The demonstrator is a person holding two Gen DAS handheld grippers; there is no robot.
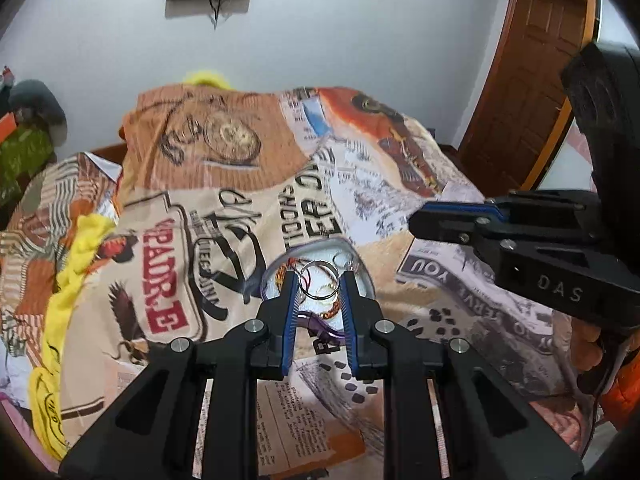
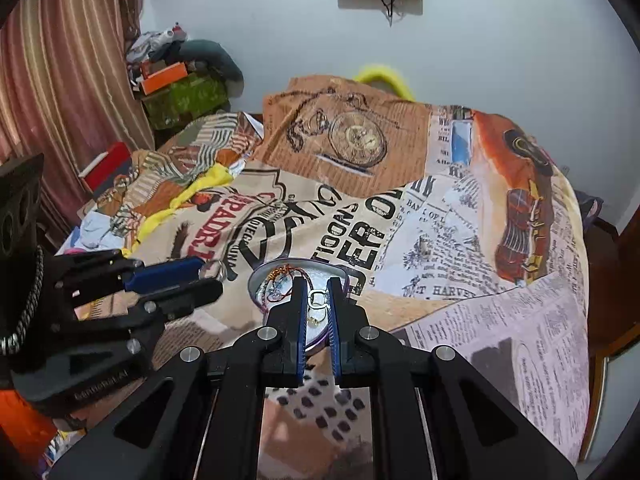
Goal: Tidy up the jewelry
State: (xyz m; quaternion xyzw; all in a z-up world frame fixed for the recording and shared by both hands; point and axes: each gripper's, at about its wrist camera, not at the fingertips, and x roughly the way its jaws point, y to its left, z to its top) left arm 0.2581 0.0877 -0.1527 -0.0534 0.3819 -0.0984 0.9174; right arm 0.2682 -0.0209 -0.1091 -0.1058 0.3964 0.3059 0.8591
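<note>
A round purple-rimmed dish (image 1: pixel 362 274) lies on the printed bedspread and holds several bracelets, threads and rings. My left gripper (image 1: pixel 319 280) is shut on a silver bangle (image 1: pixel 319 265) and holds it upright just over the dish. In the right wrist view the same dish (image 2: pixel 258 276) lies under my right gripper (image 2: pixel 318 298), which is shut on a small silver ring (image 2: pixel 318 297) above it. The left gripper (image 2: pixel 210 276) also shows at the left there, with the bangle (image 2: pixel 218 269) at its tips. The right gripper (image 1: pixel 416 222) shows at the right in the left wrist view.
The bedspread (image 1: pixel 224 208) covers the whole bed, with a yellow cloth (image 1: pixel 76 268) bunched at its left. A wooden door (image 1: pixel 532 92) stands at the right. A pile of boxes and clothes (image 2: pixel 180 80) sits by the curtain (image 2: pixel 60 80).
</note>
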